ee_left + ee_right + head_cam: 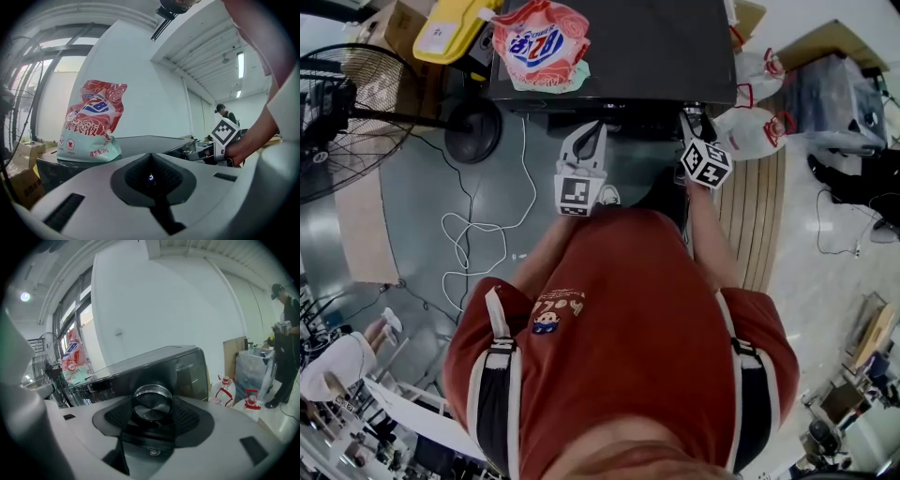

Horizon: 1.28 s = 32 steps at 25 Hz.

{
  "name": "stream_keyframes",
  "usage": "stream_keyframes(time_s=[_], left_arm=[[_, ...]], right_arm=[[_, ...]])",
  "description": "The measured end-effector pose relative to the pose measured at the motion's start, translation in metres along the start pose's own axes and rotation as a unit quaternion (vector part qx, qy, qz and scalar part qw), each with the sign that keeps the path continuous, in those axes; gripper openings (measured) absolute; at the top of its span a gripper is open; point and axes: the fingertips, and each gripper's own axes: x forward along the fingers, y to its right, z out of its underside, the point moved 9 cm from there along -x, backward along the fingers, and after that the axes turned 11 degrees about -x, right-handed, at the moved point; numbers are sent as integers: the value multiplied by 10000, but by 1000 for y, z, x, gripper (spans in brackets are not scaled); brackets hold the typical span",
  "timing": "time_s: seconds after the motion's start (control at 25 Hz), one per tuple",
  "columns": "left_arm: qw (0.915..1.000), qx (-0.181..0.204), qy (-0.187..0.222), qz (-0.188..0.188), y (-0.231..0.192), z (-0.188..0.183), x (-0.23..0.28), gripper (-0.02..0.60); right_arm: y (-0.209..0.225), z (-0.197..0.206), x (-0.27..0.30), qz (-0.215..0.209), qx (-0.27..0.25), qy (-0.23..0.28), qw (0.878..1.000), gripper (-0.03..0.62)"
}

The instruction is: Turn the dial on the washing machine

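Observation:
The black washing machine [609,47] stands in front of me, seen from above in the head view. Its round silver dial [151,398] sits on the dark front panel [187,369]. My right gripper [151,405] is shut on the dial, with a dark pad against each side of it. In the head view that gripper [687,122] reaches the machine's front edge, and the dial is hidden there. My left gripper [592,131] hangs left of it, below the panel, shut with nothing in it [151,164]. A red and mint detergent bag [539,42] lies on the lid.
A black standing fan [337,112] and a white cable [478,234] on the floor are to the left. White bottles with red handles [755,103] stand to the right of the machine. A person in black [286,333] stands at the far right.

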Motion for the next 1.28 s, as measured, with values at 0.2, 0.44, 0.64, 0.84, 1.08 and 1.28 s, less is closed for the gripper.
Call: stream_keyframes(time_s=[0.2, 0.44, 0.64, 0.84, 1.08, 1.28], left_arm=[[10000, 18, 7, 65, 1, 0, 0, 9], [10000, 25, -1, 42, 1, 0, 0, 9], [10000, 39, 4, 37, 0, 0, 1, 9], [10000, 26, 13, 44, -1, 0, 1, 9], [10000, 17, 11, 67, -2, 1, 2, 9], [9999, 43, -1, 93, -3, 2, 3, 9]], right_arm=[[0, 1, 1, -2, 21, 7, 10000, 275], [2, 1, 1, -63, 95, -9, 9999, 275], [7, 4, 2, -236, 621, 73, 9978, 274], [15, 7, 1, -530, 1643, 276, 9846, 273], [18, 12, 2, -670, 2166, 359, 9733, 273], [20, 17, 3, -822, 2925, 559, 9511, 273]])
